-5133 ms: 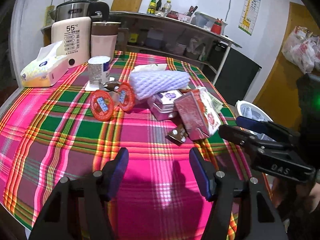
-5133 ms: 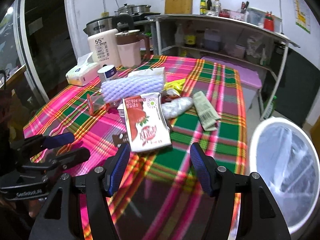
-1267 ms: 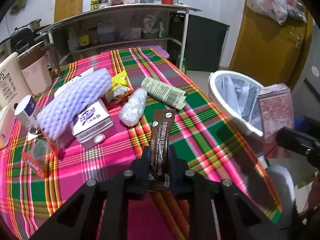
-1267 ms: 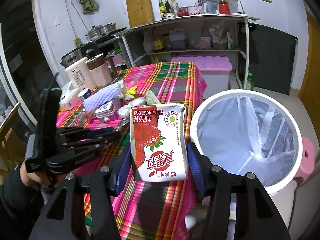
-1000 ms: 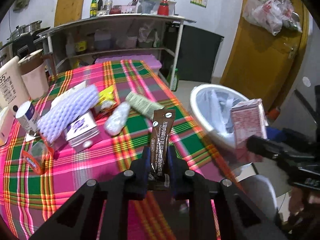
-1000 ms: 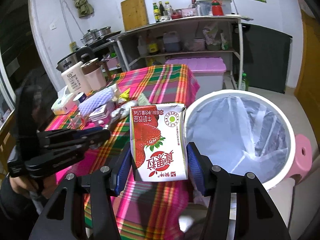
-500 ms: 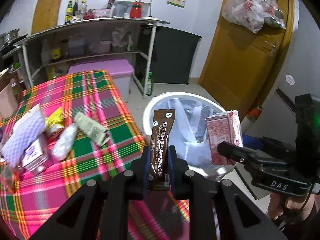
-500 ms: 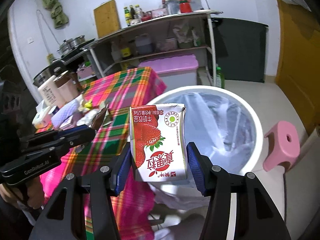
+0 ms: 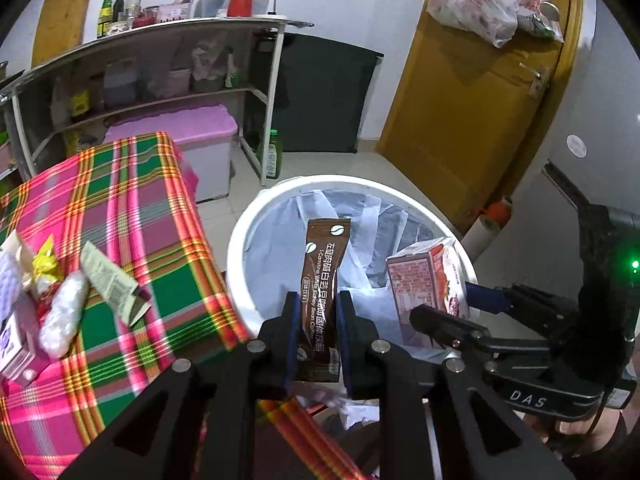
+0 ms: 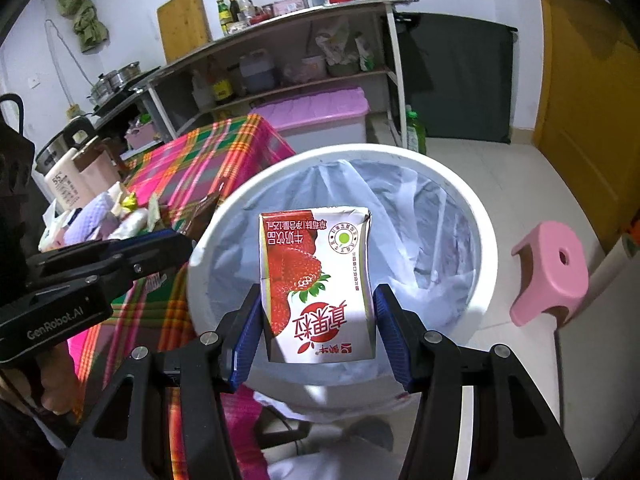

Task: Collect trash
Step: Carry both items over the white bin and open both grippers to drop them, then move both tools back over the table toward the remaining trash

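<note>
My left gripper (image 9: 318,312) is shut on a brown coffee sachet (image 9: 322,280) and holds it upright over the near rim of the white bin (image 9: 256,224), which is lined with a clear bag. My right gripper (image 10: 318,316) is shut on a strawberry milk carton (image 10: 318,284) and holds it above the bin's (image 10: 486,248) opening. The carton (image 9: 428,276) and right gripper (image 9: 452,312) also show in the left wrist view. The left gripper (image 10: 176,240) shows at the bin's left rim in the right wrist view.
The plaid-covered table (image 9: 132,200) at left carries a green wrapper (image 9: 110,280), a clear plastic wad (image 9: 64,312), a yellow wrapper (image 9: 46,264) and a small purple carton (image 9: 12,340). A pink stool (image 10: 552,268) stands right of the bin. Shelves (image 9: 160,80) and a yellow door (image 9: 472,120) lie behind.
Both grippers have carried their items from over the table to over the bin. Five seconds ago both were open and empty above the table.
</note>
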`<state>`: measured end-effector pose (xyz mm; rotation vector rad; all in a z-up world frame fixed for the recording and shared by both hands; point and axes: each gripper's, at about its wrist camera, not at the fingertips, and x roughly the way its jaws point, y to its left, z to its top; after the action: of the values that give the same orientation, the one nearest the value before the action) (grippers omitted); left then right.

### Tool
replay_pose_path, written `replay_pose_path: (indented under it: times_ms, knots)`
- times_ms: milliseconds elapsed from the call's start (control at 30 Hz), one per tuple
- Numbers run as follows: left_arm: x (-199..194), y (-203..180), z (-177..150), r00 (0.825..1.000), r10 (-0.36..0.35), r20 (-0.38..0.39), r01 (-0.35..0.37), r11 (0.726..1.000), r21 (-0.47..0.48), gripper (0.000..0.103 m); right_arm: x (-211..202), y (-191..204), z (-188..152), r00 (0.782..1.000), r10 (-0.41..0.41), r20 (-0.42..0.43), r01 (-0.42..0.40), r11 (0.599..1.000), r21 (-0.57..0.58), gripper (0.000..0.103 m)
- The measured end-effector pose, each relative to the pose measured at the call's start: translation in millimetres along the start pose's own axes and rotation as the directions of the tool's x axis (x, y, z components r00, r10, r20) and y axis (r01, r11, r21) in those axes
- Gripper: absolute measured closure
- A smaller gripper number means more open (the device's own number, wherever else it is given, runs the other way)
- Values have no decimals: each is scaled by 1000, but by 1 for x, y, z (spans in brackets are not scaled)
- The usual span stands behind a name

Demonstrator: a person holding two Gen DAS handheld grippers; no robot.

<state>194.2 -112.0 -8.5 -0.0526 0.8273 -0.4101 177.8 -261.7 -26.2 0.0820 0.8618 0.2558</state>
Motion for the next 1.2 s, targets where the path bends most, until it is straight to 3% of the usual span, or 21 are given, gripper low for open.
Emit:
replay_pose_path:
  times_ms: [300,533,1200]
  knots:
    - [4,-2,5,1000,-22,3,22,1000,-5,75,-6,-6,2,999,-13,34,13,1000,5,47]
    - [-8,0,5,999,-13,30,13,1000,-14,75,-17,0,2,998,-13,63,14,1000,-3,47]
    - [-67,28,-23,992,76,102,-66,993,-100,72,-54,62,-3,992,36,121,-18,990,-142,47]
